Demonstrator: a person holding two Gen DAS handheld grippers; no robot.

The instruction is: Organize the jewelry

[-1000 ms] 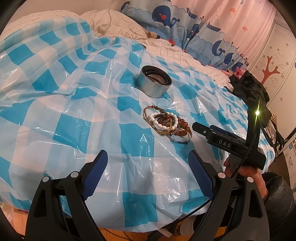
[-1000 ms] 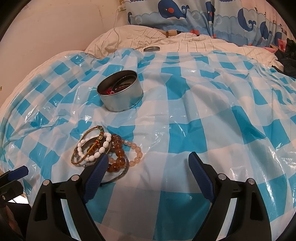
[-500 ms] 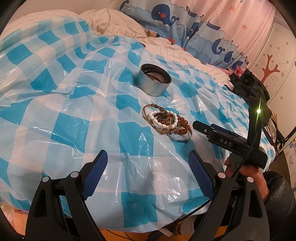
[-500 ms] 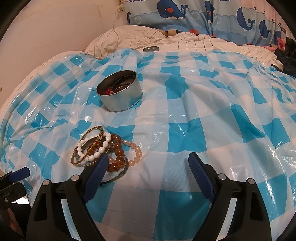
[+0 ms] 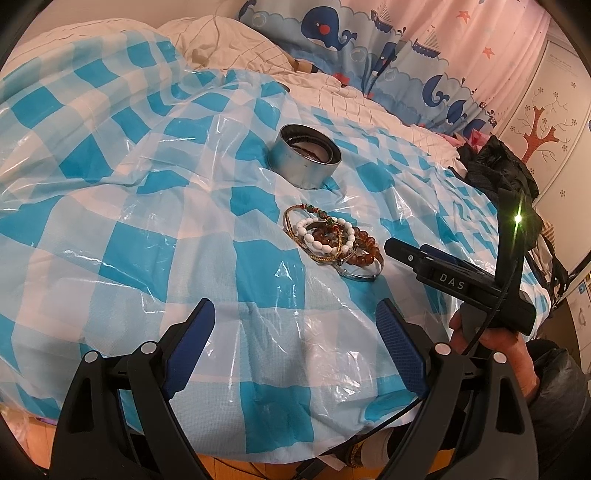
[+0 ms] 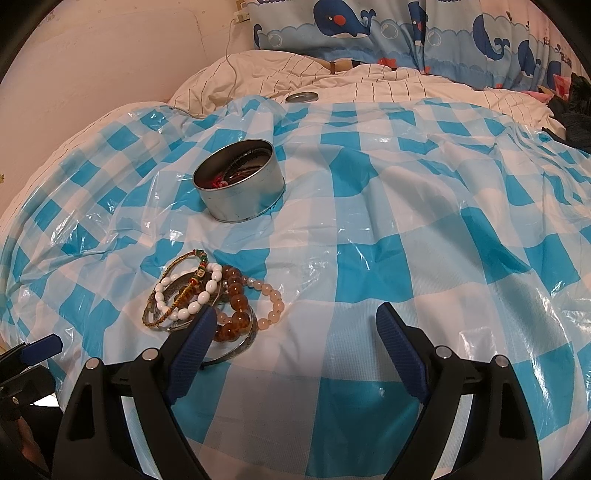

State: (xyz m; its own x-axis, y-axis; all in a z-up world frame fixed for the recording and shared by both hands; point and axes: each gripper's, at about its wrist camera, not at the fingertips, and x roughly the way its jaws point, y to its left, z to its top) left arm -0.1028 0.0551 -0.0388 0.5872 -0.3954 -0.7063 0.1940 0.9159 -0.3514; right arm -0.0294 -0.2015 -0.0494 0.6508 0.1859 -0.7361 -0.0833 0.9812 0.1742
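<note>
A pile of bracelets (image 5: 332,240) lies on the blue-checked plastic sheet (image 5: 129,258): white beads, amber beads, a gold cord and a metal bangle. It also shows in the right wrist view (image 6: 207,299). A round metal tin (image 5: 304,155) stands beyond it, with some jewelry inside (image 6: 240,173). My left gripper (image 5: 295,321) is open and empty, short of the pile. My right gripper (image 6: 295,328) is open and empty, its left finger (image 6: 199,332) at the pile's near edge. The right gripper is seen from the left wrist view (image 5: 458,284).
A tin lid (image 6: 301,96) lies on the striped bedding behind the sheet. Whale-print fabric (image 6: 406,33) hangs at the back. Dark clothing (image 5: 506,173) lies at the right. The bed's front edge drops to a wooden floor (image 5: 37,443).
Both grippers have barely shifted; the views drifted slightly. The bracelets and tin have not moved.
</note>
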